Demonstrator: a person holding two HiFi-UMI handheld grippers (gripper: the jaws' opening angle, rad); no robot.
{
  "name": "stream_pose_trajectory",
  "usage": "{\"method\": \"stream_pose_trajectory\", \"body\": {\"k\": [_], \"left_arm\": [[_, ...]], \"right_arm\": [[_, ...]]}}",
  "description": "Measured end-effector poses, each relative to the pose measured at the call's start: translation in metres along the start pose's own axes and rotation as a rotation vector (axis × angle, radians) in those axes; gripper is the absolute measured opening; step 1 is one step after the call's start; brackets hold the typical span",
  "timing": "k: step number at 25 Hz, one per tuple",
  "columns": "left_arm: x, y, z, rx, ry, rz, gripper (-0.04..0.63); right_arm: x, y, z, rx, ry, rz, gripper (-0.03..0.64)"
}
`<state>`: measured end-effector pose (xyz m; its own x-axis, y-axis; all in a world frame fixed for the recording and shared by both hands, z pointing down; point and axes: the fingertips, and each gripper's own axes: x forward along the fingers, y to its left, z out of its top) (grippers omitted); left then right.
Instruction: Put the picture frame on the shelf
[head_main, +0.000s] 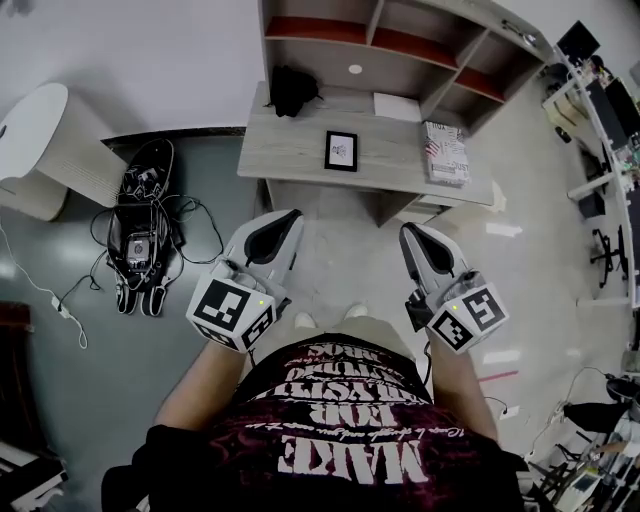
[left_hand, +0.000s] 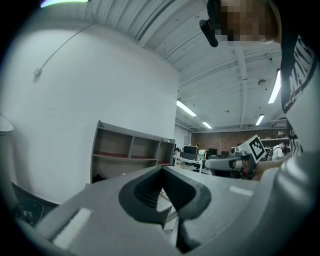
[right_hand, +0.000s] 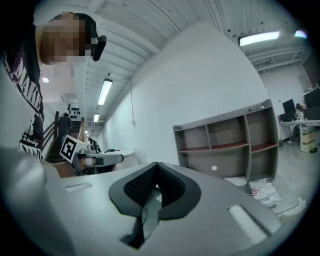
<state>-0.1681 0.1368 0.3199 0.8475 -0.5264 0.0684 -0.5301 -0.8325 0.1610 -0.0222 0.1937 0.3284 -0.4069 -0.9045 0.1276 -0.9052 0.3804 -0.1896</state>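
I see bare floor from the fingers of my left gripper (head_main: 286, 222) and right gripper (head_main: 410, 236) to the desk (head_main: 290, 150). The frame (head_main: 341, 150) sits ahead, between both fingertips, with open desktop either side. A bag (head_main: 293, 88) blocks the far corner beyond the left fingers; a magazine (head_main: 446, 152) and white sheet (head_main: 397, 106) lie beyond the right. The shelf (head_main: 320, 28) bays behind stand open. Cables (head_main: 140, 235) sprawl well left.

A black bag (head_main: 292, 88) is sitting at twelve o'clock, a magazine (head_main: 447, 152) at two. Cabled equipment (head_main: 140, 235) is lying at nine.
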Motion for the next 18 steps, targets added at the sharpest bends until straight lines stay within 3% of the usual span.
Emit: {"method": "stream_pose_trajectory", "body": {"k": [5,18], "left_arm": [[0.011,-0.003,-0.004,0.0,0.017,-0.028,0.008],[0.037,0.017,0.003,0.006,0.019,0.03,0.008]], "right_arm": [[-0.001,-0.008,-0.006,0.026,0.006,-0.018,0.025],[0.028,-0.041,-0.004,0.049,-0.016,0.026,0.025]]}}
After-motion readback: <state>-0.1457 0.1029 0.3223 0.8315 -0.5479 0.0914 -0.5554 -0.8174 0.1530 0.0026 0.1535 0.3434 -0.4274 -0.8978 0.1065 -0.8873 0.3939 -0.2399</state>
